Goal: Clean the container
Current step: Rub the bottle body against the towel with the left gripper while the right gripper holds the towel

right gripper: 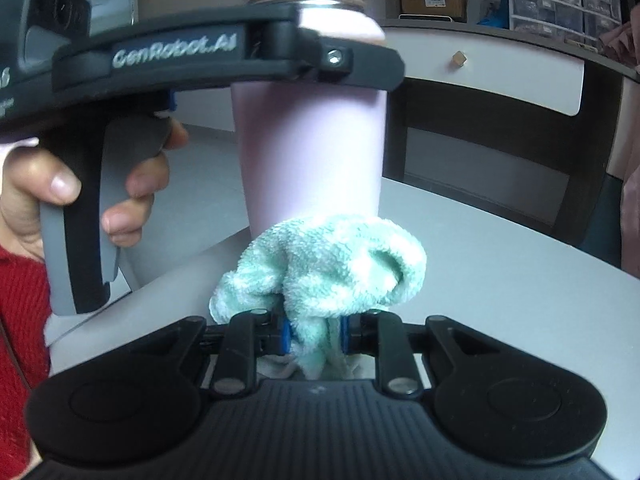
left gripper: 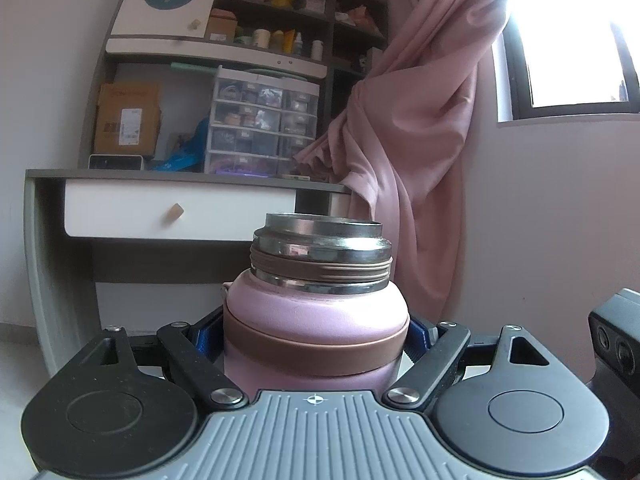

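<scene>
A pink flask (left gripper: 316,320) with a steel threaded mouth and no lid stands upright. My left gripper (left gripper: 316,340) is shut on its upper body, just below the neck. In the right wrist view the same flask (right gripper: 312,148) stands on the grey table, with the left gripper (right gripper: 320,64) clamped across its top. My right gripper (right gripper: 314,334) is shut on a mint green cloth (right gripper: 332,268). The cloth is bunched against the lower part of the flask's side.
A grey table (right gripper: 500,280) carries the flask. Behind it stands a desk with a white drawer (left gripper: 176,210), shelves with boxes and small drawers (left gripper: 260,120), a pink curtain (left gripper: 420,120) and a window. The person's hand (right gripper: 132,200) holds the left gripper's handle.
</scene>
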Available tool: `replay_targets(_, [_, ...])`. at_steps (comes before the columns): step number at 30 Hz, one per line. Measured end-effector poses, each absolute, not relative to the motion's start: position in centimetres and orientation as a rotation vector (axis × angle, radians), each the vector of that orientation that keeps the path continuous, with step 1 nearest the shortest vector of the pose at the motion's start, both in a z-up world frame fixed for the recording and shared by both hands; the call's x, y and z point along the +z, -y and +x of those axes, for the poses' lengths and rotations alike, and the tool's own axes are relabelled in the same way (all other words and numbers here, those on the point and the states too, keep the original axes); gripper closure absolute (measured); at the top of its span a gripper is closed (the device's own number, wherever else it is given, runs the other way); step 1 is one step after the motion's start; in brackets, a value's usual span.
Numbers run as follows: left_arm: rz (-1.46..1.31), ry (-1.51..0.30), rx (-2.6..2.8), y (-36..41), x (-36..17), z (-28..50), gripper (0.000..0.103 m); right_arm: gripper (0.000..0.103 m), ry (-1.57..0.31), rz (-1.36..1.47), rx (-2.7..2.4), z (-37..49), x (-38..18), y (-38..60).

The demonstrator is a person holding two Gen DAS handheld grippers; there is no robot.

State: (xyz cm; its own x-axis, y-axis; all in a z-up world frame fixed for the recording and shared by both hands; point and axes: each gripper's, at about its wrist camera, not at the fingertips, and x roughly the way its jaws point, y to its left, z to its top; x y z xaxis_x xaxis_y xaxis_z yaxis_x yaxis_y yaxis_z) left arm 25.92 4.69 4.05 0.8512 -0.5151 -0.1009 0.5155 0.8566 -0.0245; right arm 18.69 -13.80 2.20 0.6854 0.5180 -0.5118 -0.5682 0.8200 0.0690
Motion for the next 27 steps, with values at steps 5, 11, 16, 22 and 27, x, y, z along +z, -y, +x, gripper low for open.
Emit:
replay_targets(5, [0.009,-0.103,-0.547,-4.5,3.9,25.8,0.019,0.081,-0.481,-0.071,0.604,17.9,3.5,14.6])
replay_targets(11, [0.012,-0.103,-0.549,-4.6,3.8,25.9,0.019,0.081,-0.324,0.028,0.608,16.4,5.8,16.5])
replay_targets(16, [0.013,-0.104,-0.552,-4.7,3.9,26.0,0.019,0.081,-0.339,0.043,0.612,17.0,5.5,16.6])
replay_targets(22, [0.01,-0.103,-0.55,-4.8,3.8,26.1,0.019,0.081,-0.442,-0.005,0.612,17.4,3.7,15.5])
replay_targets(27, [0.015,-0.102,-0.553,-4.8,3.8,26.0,0.019,0.081,-0.516,-0.043,0.613,18.0,2.4,14.6])
